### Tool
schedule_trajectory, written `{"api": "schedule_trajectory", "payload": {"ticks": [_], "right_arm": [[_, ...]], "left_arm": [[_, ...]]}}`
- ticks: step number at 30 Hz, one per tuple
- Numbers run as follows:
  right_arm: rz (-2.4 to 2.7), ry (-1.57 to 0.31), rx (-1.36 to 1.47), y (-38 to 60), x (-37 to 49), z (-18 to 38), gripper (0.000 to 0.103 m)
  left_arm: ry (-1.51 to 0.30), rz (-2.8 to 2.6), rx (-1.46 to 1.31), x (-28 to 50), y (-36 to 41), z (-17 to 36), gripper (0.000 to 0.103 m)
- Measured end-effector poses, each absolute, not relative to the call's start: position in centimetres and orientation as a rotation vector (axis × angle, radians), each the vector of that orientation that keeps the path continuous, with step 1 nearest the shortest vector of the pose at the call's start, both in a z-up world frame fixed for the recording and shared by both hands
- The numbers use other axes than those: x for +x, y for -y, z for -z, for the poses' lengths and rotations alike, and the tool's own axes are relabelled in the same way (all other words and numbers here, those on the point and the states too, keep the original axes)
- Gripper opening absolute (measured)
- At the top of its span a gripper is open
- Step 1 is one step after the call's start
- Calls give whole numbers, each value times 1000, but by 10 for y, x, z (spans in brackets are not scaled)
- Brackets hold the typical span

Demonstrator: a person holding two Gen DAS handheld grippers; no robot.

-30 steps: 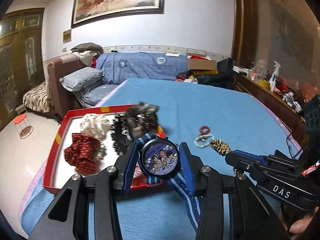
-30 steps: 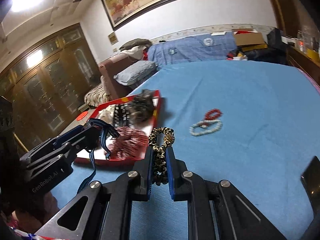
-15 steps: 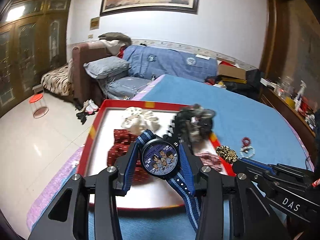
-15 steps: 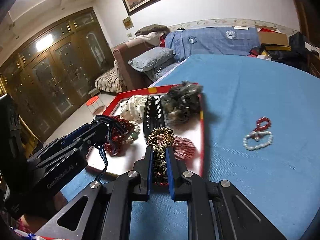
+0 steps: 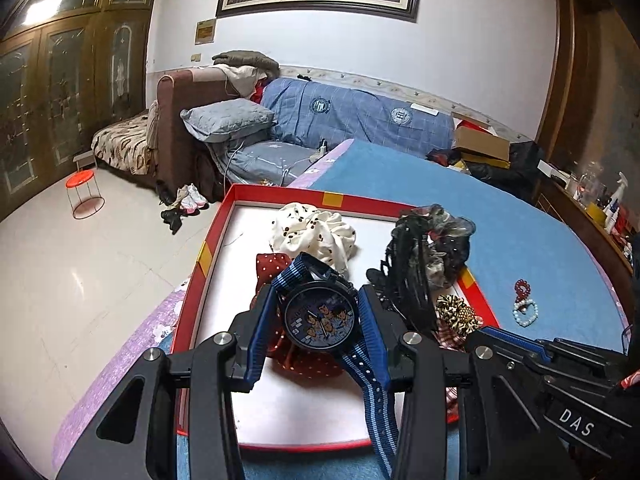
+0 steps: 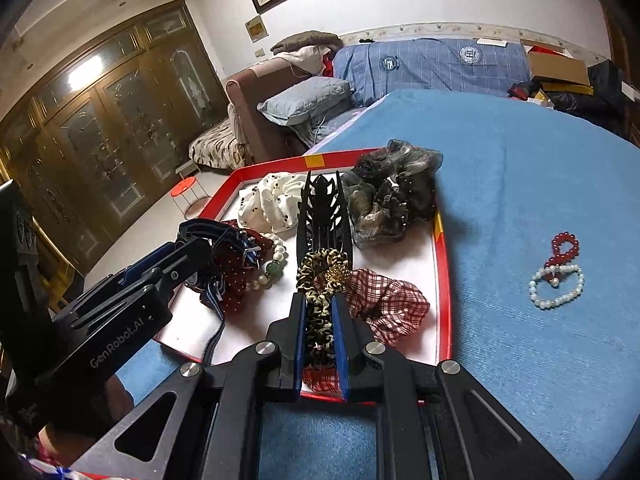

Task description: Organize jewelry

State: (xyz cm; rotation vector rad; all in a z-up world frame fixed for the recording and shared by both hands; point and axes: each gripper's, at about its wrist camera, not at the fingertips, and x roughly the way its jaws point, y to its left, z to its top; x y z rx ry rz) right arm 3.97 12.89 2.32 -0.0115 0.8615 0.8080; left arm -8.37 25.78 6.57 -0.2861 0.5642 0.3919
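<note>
A watch [image 5: 320,318] with a cartoon dial and a blue striped strap is held between the fingers of the left tongs [image 5: 318,336], which are closed partway on its case, above the near part of a red-rimmed tray [image 5: 208,248]. A leopard-print scrunchie [image 6: 320,300] is pinched in the right tongs [image 6: 320,336], closed almost fully on it, over the tray's near right part. In the tray are seen a cream spotted scrunchie [image 6: 272,200], a black hair claw [image 6: 322,216], a dark gauzy scrunchie [image 6: 388,196], a red dotted scrunchie [image 6: 236,264], a pearl bracelet with a green bead [image 6: 272,264] and a red plaid scrunchie [image 6: 384,300]. The tray is set on a bed with a blue cover [image 6: 520,200]. On the cover, well apart from the tray to its right, a red bead bracelet [image 6: 564,246] and a white pearl bracelet [image 6: 556,286] are lying touching each other.
</note>
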Motion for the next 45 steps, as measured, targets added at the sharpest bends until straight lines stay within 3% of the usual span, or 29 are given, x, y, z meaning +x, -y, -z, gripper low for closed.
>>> {"api": "schedule_trajectory", "payload": {"ticks": [16, 18, 20, 21, 27, 28, 29, 30, 31, 32, 35, 40, 45], "right_arm": [[-757, -908, -29, -145, 57, -6, 16], [-757, -908, -35, -143, 56, -7, 24], [-760, -892, -22, -137, 52, -14, 41], [-761, -884, -16, -134, 50, -16, 43], [-772, -793, 25, -113, 26, -52, 48], [-764, -767, 31, -106, 18, -63, 52], [-754, -740, 33, -99, 10, -72, 63], [-747, -716, 36, -92, 3, -78, 70], [-731, -674, 41, -81, -10, -88, 82], [-717, -645, 42, -75, -20, -94, 88], [-668, -571, 28, -49, -55, -108, 94], [-544, -548, 0, -10, -113, -107, 102], [-422, -566, -5, 22, -157, -90, 102]], "left_arm": [[-601, -382, -344, -61, -275, -48, 41], [-588, -374, -344, -65, -274, -51, 42], [-569, -374, -341, -70, -271, -57, 50], [-555, -382, -337, -74, -270, -61, 57], [-478, -416, -290, -100, -257, -96, 59], [-461, -428, -271, -108, -250, -104, 67], [-446, -434, -256, -117, -244, -111, 73], [-422, -437, -245, -129, -236, -119, 85], [-399, -445, -233, -140, -229, -125, 90], [-373, -462, -215, -152, -220, -130, 96], [-346, -515, -140, -189, -188, -138, 103], [-373, -541, -86, -233, -151, -131, 103], [-487, -517, -59, -251, -132, -112, 103]]}}
